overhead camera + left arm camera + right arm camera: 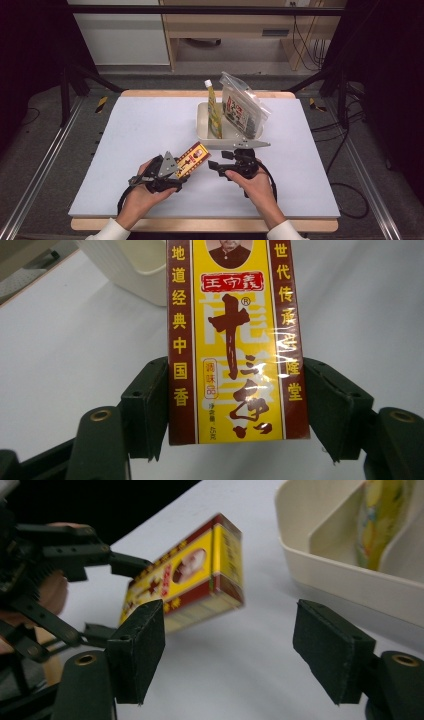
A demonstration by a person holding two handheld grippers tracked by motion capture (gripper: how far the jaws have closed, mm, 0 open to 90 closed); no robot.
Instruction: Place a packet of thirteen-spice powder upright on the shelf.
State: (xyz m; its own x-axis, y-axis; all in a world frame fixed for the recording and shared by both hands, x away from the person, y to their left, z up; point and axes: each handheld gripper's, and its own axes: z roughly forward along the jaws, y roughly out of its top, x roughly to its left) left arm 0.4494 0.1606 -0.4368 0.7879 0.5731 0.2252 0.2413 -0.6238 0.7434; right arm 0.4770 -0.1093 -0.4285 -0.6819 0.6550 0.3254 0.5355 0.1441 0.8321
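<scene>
I have the yellow and red box (235, 340) clamped by its lower end in my left gripper (161, 174), lifted off the white table (130, 130) just short of the cream bin (204, 125). My right gripper (245, 650) hangs beside it with jaws apart, holding nothing. The bin already holds a yellow pouch (214, 111) and a clear bag (242, 107). I judge this is mid-carry: next I need to swing the box forward over a free compartment and release.

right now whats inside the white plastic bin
The white plastic bin holds an upright yellow squeeze pouch with a white cap and a clear printed snack bag leaning beside it. The bin floor under them is covered.
</scene>
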